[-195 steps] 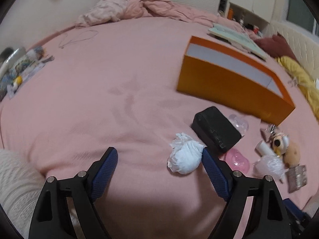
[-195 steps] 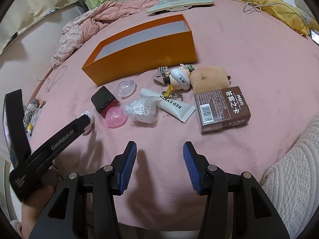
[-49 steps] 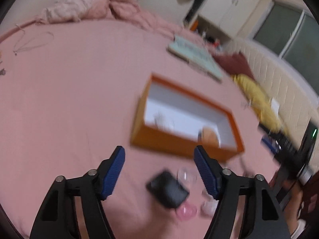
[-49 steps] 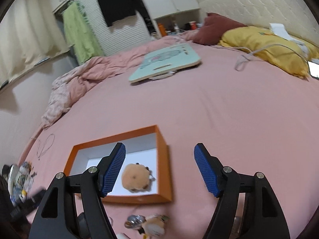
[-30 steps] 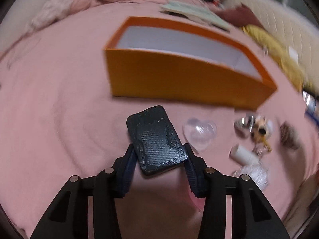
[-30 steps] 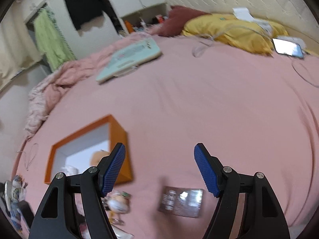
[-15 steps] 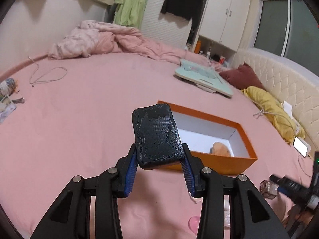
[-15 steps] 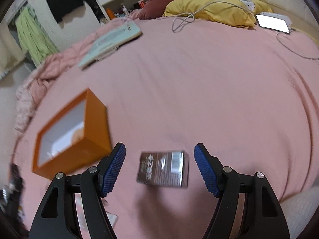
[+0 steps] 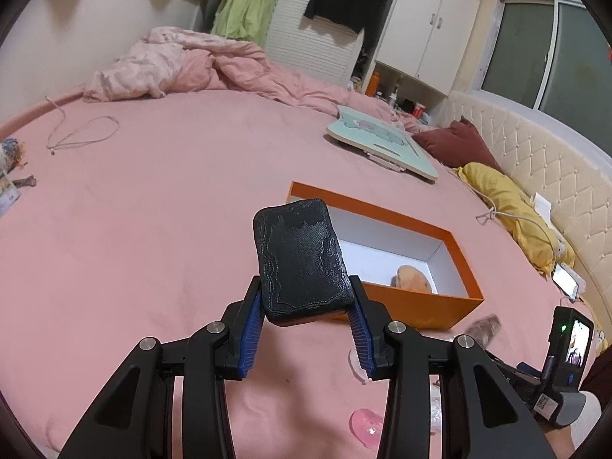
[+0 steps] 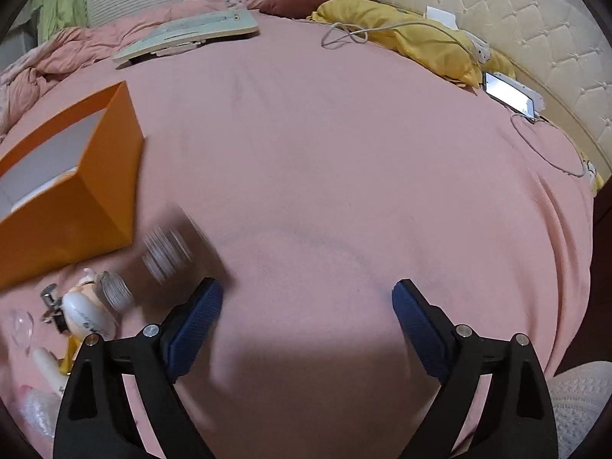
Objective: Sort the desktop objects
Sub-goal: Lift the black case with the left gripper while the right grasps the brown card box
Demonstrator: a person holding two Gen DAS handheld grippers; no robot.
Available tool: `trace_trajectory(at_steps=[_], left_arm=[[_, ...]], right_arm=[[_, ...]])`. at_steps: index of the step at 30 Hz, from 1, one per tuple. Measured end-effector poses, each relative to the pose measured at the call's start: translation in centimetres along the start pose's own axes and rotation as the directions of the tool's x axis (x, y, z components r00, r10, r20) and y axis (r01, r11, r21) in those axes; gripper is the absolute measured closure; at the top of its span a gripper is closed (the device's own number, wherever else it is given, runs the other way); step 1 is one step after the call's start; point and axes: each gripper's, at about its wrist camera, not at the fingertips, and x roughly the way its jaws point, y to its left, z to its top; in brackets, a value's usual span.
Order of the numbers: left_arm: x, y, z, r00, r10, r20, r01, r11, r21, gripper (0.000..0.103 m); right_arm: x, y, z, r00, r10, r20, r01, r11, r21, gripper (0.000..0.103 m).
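Black pouch [image 9: 302, 260] sits pinched in the left gripper [image 9: 306, 329] above the orange box [image 9: 417, 306]. Right gripper [image 10: 306, 306] has just been opening; its jaws stand spread, nothing between them, beside a blurred brown box [image 10: 172, 248].

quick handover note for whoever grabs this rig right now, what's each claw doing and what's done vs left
Left claw: shut on the black case, held up in the air in front of the orange box.
Right claw: jaws have just been opening, nothing between them; the blurred brown card box lies just beyond its left finger.
Done: the tan plush is in the orange box.
Left: black case into the box, then the brown card box, figure keychain, white tube, clear heart dish, pink heart dish and crumpled plastic, all loose on the pink bedspread.
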Motion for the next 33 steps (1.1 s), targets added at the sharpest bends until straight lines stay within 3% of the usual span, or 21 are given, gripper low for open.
trace_trajectory(at_steps=[4, 8, 12, 17, 23, 26, 28, 29, 31, 33], left_arm=[[0.0, 0.1, 0.0, 1.000, -0.005, -0.003, 0.005, 1.000, -0.005, 0.063], [0.1, 0.1, -0.1, 1.000, -0.005, -0.009, 0.005, 1.000, -0.001, 0.063], [0.2, 0.0, -0.1, 1.000, -0.009, -0.012, 0.009, 1.000, -0.001, 0.063], [0.3, -0.1, -0.2, 1.000, -0.021, -0.016, 0.021, 1.000, -0.002, 0.063], [0.3, -0.2, -0.2, 0.999, -0.033, -0.017, 0.033, 0.999, -0.005, 0.063], [0.2, -0.3, -0.2, 0.999, -0.037, -0.016, 0.037, 0.999, -0.007, 0.063], [0.2, -0.3, -0.2, 0.999, -0.039, -0.015, 0.039, 0.999, -0.008, 0.063], [0.2, -0.3, -0.2, 0.999, -0.041, -0.014, 0.040, 0.999, -0.009, 0.063], [0.2, -0.3, -0.1, 0.999, -0.043, -0.013, 0.043, 0.999, -0.010, 0.063], [0.1, -0.3, -0.1, 0.999, -0.046, -0.013, 0.045, 0.999, -0.011, 0.063]], right_arm=[[-0.7, -0.3, 0.2, 1.000, -0.003, 0.019, 0.003, 1.000, 0.007, 0.035], [-1.4, -0.4, 0.7, 0.993, 0.110, 0.031, -0.111, 0.993, 0.041, 0.035], [-2.6, -2.2, 1.0, 0.961, 0.270, 0.055, -0.275, 0.948, 0.158, 0.034], [-3.2, -3.7, 1.8, 0.922, 0.368, 0.119, -0.387, 0.885, 0.260, 0.033], [-3.0, 0.3, 2.6, 0.914, 0.388, 0.118, -0.401, 0.909, 0.114, 0.033], [-3.5, 3.0, 2.4, 0.929, 0.348, 0.125, -0.347, 0.937, -0.026, 0.033], [-2.1, 3.8, 2.0, 0.945, 0.323, 0.056, -0.320, 0.946, -0.052, 0.035], [-1.4, 4.0, 1.8, 0.947, 0.321, 0.021, -0.320, 0.946, -0.047, 0.040], [-1.0, 3.4, 1.9, 0.946, 0.323, 0.002, -0.323, 0.946, -0.015, 0.067], [-0.9, 2.6, 2.3, 0.946, 0.324, -0.004, -0.324, 0.946, 0.016, 0.080]])
